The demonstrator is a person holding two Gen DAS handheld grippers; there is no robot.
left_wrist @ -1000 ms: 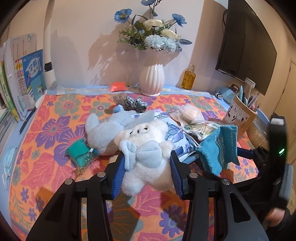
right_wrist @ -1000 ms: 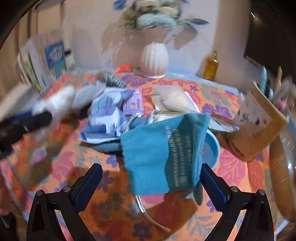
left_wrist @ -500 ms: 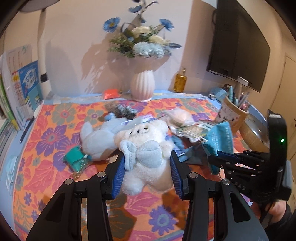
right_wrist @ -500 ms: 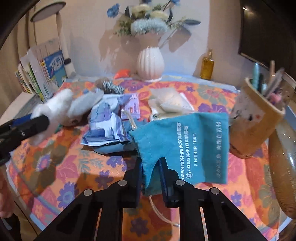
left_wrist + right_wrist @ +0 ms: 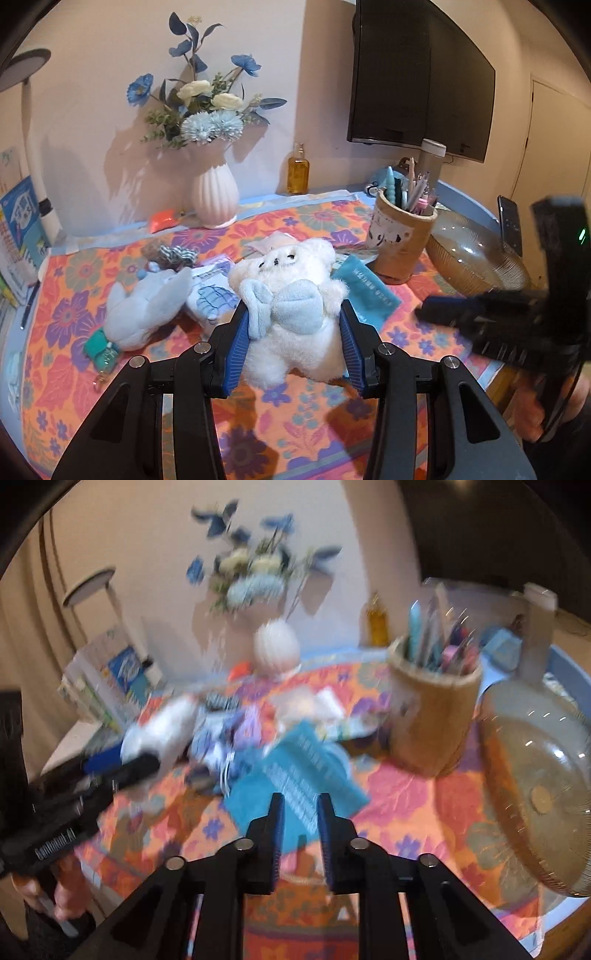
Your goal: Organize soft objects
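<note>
My left gripper is shut on a white plush bear with a pale blue bow and holds it above the floral cloth. A teal drawstring pouch lies on the cloth behind the bear, near the pen holder. In the blurred right wrist view my right gripper has its jaws nearly together, just in front of the pouch; I cannot tell whether it still grips it. A pale blue plush lies at the left. The right gripper shows blurred at the right.
A white vase of flowers and an amber bottle stand at the back. A pen holder and a glass bowl stand at the right. Packets, a teal keychain and books lie left.
The left gripper has lifted and swung right with the bear. The right gripper shut on the teal pouch, then pulled back to the right; the pouch now lies flatter on the cloth.
</note>
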